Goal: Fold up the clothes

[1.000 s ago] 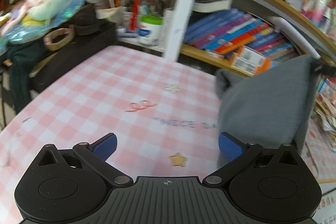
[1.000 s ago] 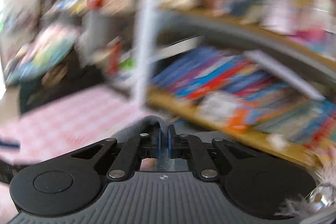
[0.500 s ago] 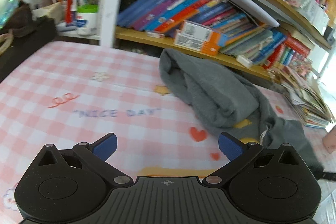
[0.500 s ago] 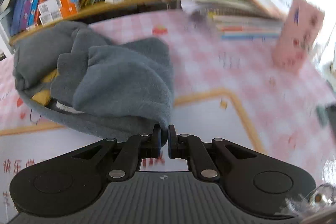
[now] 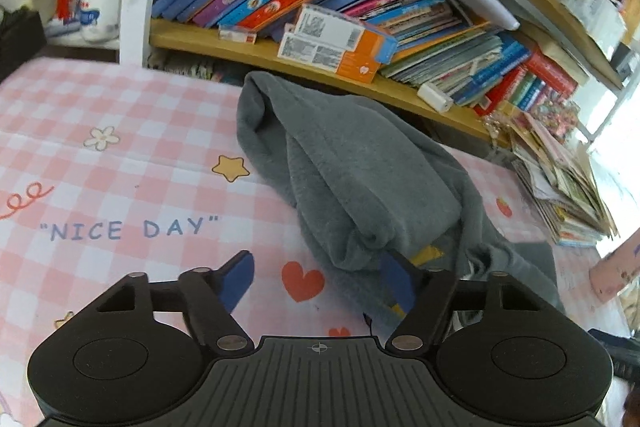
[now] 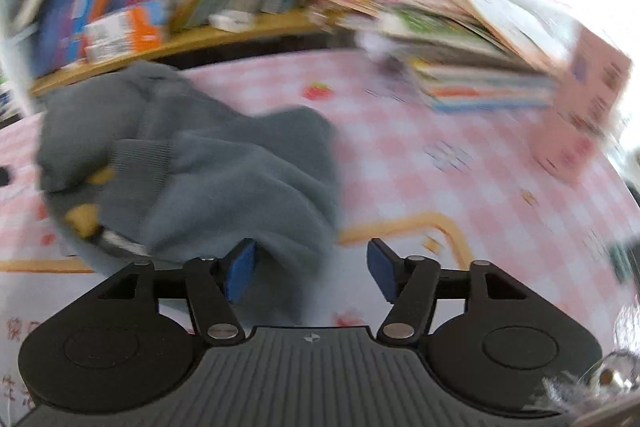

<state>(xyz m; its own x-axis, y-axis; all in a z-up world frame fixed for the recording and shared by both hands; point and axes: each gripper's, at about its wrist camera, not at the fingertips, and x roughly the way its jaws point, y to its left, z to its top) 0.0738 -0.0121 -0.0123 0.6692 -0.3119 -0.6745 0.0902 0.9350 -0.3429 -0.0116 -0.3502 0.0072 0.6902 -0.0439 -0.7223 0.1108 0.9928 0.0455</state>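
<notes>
A grey sweatshirt (image 5: 360, 179) with yellow print lies crumpled on the pink checked tablecloth (image 5: 120, 147). My left gripper (image 5: 318, 279) is open just in front of its near edge, and its right pad touches the cloth. In the blurred right wrist view the sweatshirt (image 6: 224, 179) lies left of centre. My right gripper (image 6: 310, 269) is open, with a fold of the cloth lying between its pads, nearer the left one.
A bookshelf (image 5: 360, 7) full of books runs along the far table edge. A stack of books and magazines (image 5: 560, 187) sits at the right. A pink box (image 6: 580, 107) stands on the right of the table. A white jar (image 5: 100, 7) sits on the left shelf.
My right gripper has opened and let go of the sweatshirt, which now rests on the table. My left gripper has moved closer to the garment.
</notes>
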